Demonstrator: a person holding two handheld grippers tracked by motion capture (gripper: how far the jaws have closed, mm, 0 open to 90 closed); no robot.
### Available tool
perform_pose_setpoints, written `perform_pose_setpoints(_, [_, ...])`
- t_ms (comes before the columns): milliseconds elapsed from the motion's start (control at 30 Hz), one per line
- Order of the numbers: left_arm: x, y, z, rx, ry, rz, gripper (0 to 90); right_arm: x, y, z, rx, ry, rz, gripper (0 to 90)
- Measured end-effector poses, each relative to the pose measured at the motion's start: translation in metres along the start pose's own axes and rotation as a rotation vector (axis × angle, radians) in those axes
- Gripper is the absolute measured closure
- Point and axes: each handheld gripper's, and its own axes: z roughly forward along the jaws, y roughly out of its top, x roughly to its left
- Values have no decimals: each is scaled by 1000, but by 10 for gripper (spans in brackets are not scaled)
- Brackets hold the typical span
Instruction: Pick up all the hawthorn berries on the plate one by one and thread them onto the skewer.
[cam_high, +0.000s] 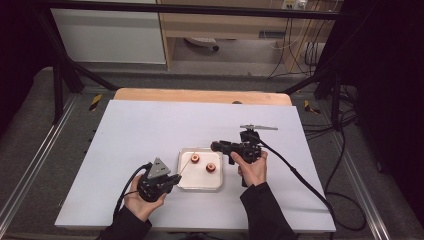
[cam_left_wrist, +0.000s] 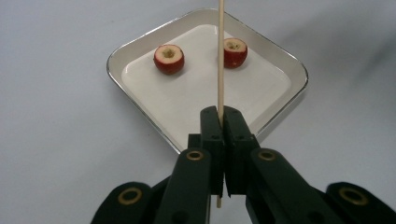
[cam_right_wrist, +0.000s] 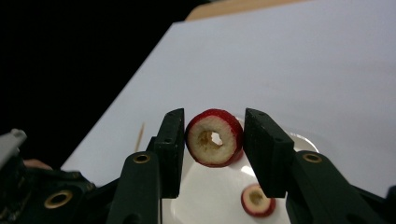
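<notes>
A thin wooden skewer (cam_left_wrist: 219, 56) stands upright between the jaws of my left gripper (cam_left_wrist: 222, 112), which is shut on its lower end. In the high view this left gripper (cam_high: 175, 179) sits at the near left corner of a white tray (cam_high: 200, 182). Two cored red fruits (cam_left_wrist: 168, 59) (cam_left_wrist: 235, 52) lie on the tray (cam_left_wrist: 187, 98). My right gripper (cam_right_wrist: 214, 120) is shut on a third cored red fruit (cam_right_wrist: 214, 138), its hole facing the camera. It hangs above the tray's far right corner, where the high view shows the right gripper (cam_high: 215, 146).
The tray lies on a white sheet (cam_high: 150, 130) over a wooden table (cam_high: 200, 95). Cables trail from both grippers toward the near edge and the right. One fruit (cam_right_wrist: 257, 199) lies on the tray below the right jaws. Bare sheet surrounds the tray.
</notes>
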Motion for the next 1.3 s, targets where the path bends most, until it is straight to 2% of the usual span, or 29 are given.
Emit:
perform_pose_setpoints(200, [-6, 1, 5, -28, -15, -63, 882, 2, -3, 3, -175, 48, 2, 602])
perform_pose_setpoints(267, [-10, 4, 6, -44, -18, -67, 882, 3, -4, 4, -226, 63, 0, 602])
perform_pose_setpoints(433, [-16, 10, 8, -86, -51, -114, 882, 8, -7, 5, -347, 86, 9, 602])
perform_pose_setpoints(533, [-20, 14, 11, -101, -62, -126, 882, 11, -9, 5, -393, 110, 19, 602])
perform_pose_setpoints(633, [-24, 19, 13, -110, -60, -122, 882, 12, -9, 5, -424, 130, 20, 603])
perform_pose_setpoints(700, [-26, 21, 14, -115, -67, -128, 882, 13, -10, 4, -424, 138, 21, 603])
perform_pose_setpoints(967, [-24, 24, 15, -129, -69, -156, 882, 15, -12, 3, -448, 144, 2, 603])
perform_pose_setpoints(1300, [-24, 23, 16, -132, -70, -160, 882, 16, -14, 4, -467, 144, -1, 604])
